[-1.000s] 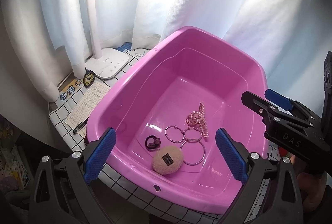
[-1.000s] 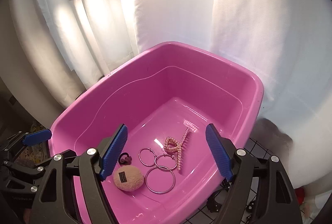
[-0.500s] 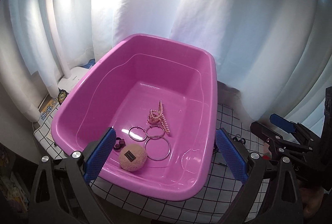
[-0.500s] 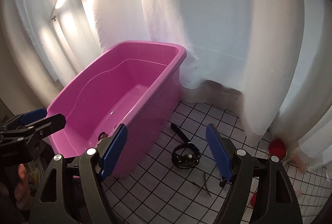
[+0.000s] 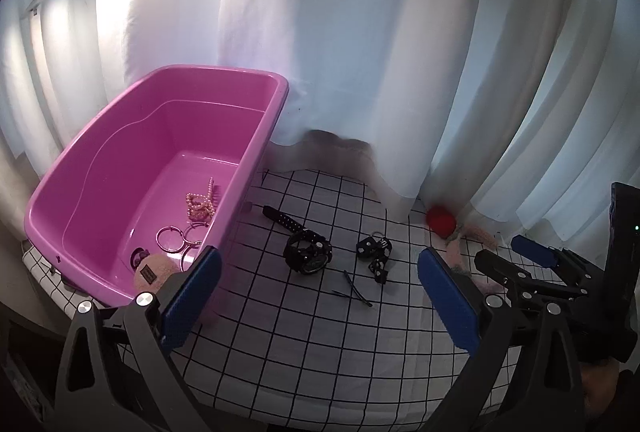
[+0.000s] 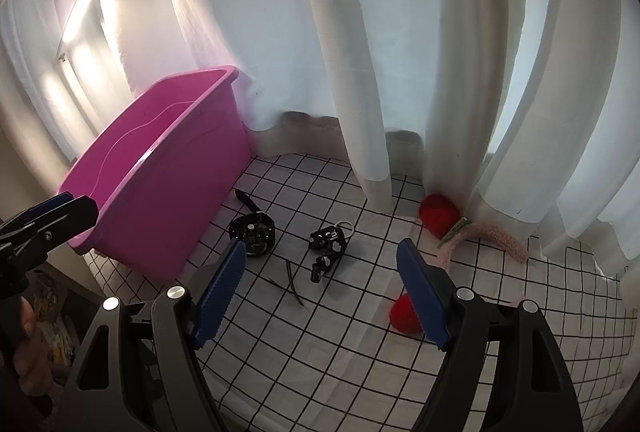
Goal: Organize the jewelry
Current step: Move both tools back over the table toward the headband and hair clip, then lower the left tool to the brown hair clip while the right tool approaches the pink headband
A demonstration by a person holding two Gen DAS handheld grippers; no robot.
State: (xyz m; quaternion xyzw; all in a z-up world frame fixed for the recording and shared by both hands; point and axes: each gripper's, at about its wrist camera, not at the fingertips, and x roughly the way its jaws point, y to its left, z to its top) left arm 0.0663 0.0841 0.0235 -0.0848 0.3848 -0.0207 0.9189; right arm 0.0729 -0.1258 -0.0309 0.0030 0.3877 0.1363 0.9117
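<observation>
A pink tub (image 5: 256, 136) (image 6: 168, 200) stands at the left on the checked cloth. In it lie a pearl hair clip (image 5: 200, 204), silver hoops (image 5: 176, 238), a small black piece (image 5: 140, 255) and a beige puff (image 5: 150, 274). On the cloth beside it lie a black watch (image 5: 306, 252) (image 6: 254, 228), a black keyring charm (image 5: 374, 252) (image 6: 328, 244) and dark hairpins (image 5: 354, 290) (image 6: 292, 282). My left gripper (image 5: 320, 298) is open and empty above the cloth. My right gripper (image 6: 320, 292) is open and empty above the hairpins and charm.
A red pom-pom with pink fuzzy bands (image 6: 460, 222) lies by the white curtains (image 6: 360, 52) at the back right. Another red ball (image 6: 404, 312) sits by my right finger. The table's front edge is close below both grippers.
Both grippers have swung right, away from above the tub, to over the cloth with the watch, charm and hairpins. Both stay open and empty.
</observation>
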